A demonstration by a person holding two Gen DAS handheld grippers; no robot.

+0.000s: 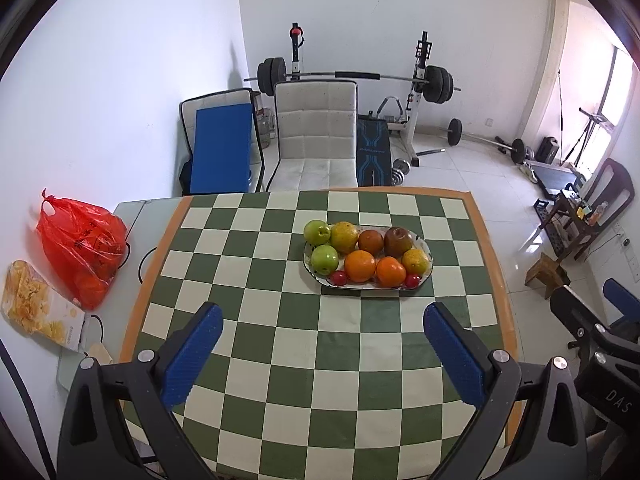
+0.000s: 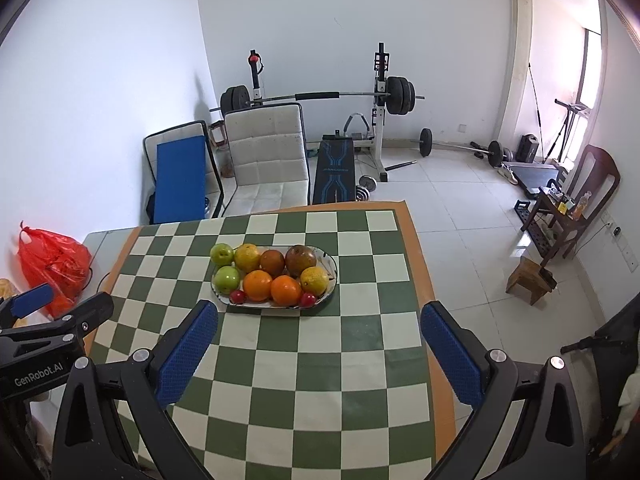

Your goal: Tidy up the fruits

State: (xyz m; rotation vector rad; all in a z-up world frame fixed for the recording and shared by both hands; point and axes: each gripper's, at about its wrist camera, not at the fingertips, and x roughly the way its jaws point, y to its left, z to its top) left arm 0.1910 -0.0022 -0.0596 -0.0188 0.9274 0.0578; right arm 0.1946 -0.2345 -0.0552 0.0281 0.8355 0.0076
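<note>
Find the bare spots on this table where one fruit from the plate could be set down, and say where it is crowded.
Free: the checkered cloth between the plate and both open grippers, left gripper and right gripper; also the strip behind the plate toward the white chair. Crowded: the plate itself, and the table's left edge with the red bag and snack packet.

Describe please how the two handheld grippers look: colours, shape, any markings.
Both look alike. The left gripper and the right gripper each have two black angular arms with silver round bolts and blue textured pads. White lettering "GenRobot.AI" shows on the left one's black body in the right wrist view.
</note>
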